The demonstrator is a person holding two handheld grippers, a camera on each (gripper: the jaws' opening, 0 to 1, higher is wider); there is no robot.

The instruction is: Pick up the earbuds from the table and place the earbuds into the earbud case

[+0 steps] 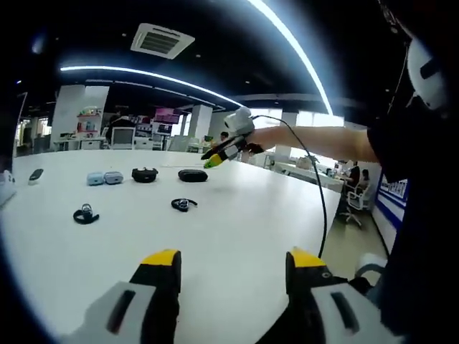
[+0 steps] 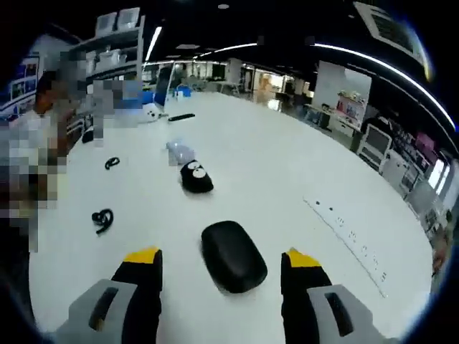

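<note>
Both tongs, left point(image 1: 228, 266) and right point(image 2: 219, 266), stood released. The closed black earbud case point(image 2: 233, 256) lay between the right tongs; earbuds point(image 1: 184, 204) waited ahead of the left. Reaching seemed underway; next, descend onto an earbud.

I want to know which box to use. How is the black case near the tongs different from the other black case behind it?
In the right gripper view, the near black case is shut, a plain smooth oval lying between the open tongs. The far black case looks open, with white spots showing inside, and sits farther up the table. Both are black, rounded and rest on the white table.
</note>
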